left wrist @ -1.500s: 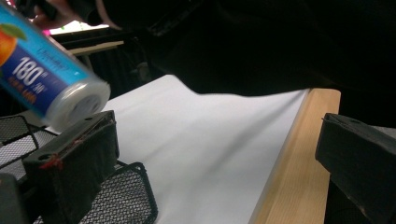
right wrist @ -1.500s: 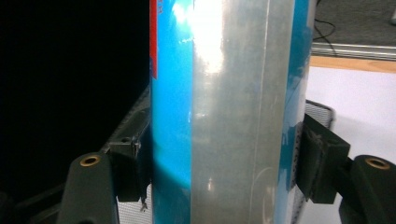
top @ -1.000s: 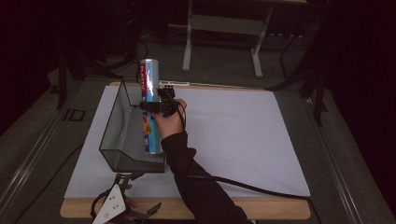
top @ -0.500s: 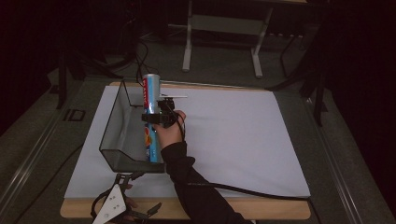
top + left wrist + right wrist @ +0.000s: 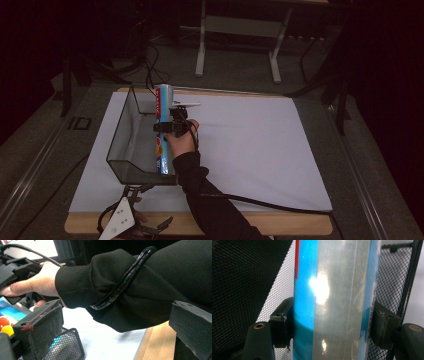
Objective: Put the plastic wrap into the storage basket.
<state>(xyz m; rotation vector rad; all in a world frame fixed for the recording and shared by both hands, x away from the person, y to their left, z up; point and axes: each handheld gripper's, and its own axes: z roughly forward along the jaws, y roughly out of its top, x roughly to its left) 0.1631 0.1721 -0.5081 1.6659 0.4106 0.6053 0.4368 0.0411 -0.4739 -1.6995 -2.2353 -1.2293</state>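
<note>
One can (image 5: 163, 129), one mesh basket (image 5: 131, 132)

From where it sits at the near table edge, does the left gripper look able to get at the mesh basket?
Probably yes. The left gripper lies just short of the mesh basket, whose near corner faces it unobstructed. The right gripper, holding the blue tube, occupies only the basket's right side.

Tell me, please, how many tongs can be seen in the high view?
2. The right tongs are closed on the blue tube, which they hold at the mesh basket. The left tongs rest at the table's near edge, apparently open.
</note>
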